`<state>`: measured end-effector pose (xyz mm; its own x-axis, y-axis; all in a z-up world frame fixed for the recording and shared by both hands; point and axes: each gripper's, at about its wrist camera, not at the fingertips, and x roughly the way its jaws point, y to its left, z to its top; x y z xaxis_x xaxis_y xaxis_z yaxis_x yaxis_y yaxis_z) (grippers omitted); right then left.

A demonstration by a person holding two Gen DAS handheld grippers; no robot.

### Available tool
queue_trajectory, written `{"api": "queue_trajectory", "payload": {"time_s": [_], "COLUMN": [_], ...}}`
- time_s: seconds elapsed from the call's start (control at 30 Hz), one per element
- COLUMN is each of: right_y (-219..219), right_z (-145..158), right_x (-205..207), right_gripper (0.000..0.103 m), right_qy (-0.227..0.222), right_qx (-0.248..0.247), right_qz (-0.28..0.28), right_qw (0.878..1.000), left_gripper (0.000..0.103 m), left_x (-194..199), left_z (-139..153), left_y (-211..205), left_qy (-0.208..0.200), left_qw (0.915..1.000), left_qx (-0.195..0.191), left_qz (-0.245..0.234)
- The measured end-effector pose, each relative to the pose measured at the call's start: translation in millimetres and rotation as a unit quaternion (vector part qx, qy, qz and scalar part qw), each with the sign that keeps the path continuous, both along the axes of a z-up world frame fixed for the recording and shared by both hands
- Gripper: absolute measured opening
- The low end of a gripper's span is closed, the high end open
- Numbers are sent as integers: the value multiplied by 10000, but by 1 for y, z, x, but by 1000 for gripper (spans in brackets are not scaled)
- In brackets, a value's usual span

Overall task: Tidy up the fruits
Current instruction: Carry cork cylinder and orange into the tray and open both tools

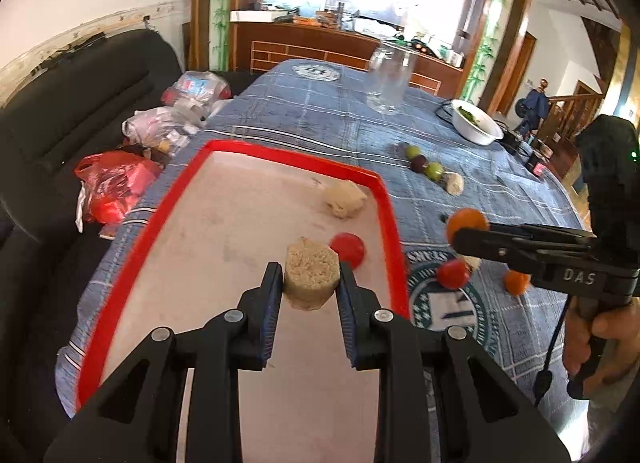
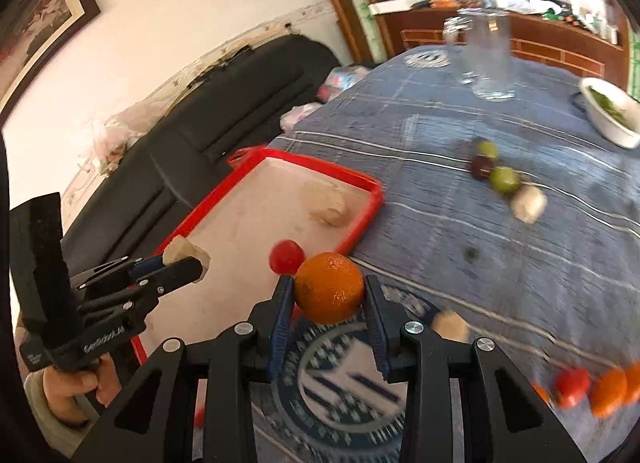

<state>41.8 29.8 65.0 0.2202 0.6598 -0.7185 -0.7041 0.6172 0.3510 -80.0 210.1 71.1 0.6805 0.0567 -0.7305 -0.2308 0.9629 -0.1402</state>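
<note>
1. At the far left a black sofa runs along the wall, with plastic bags heaped between it and the bench edge.

2. Next comes the red-rimmed tray, lying on the bench, which is covered by a blue checked cloth. On its pale floor sit a beige lump near the far right corner and a red fruit near the right rim.

3. My left gripper hangs over the tray — its jaws are closed on a beige cylinder piece, held clear of the tray floor.

4. Further right, my right gripper grips an orange between its jaws, lifted above the cloth just outside the tray's near right corner.

5. Loose on the cloth beyond: a short row of green and dark fruits ending in a pale piece, with a red fruit and oranges nearer, blurred.

6. Far right and back stand a clear glass jug and a white bowl holding greens.

7. The step in hand, as I judge it, is carrying both pieces to the tray. Next the left jaws should lower and open over bare tray floor; the right must cross the rim first — and set the round orange down gently, since it may roll.
</note>
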Motion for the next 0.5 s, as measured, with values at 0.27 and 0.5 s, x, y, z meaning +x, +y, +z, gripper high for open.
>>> {"api": "queue_trajectory", "payload": {"time_s": [0.27,0.5], "right_y": [64,103], "right_z": [-5,-18], "right_x": [20,35], "right_gripper": [35,35], "right_qy": [142,389], "right_qx": [-20,7], "right_qz": [446,499], "right_qw": [9989,9980], "left_gripper": [25,25], "left_x": [15,52], "left_z": [-6,-4], "left_y": [32,67], "left_qy": [110,273], "left_qw": [9991,9976], "left_qx": [-320,-511], "left_qz": [258,376]}}
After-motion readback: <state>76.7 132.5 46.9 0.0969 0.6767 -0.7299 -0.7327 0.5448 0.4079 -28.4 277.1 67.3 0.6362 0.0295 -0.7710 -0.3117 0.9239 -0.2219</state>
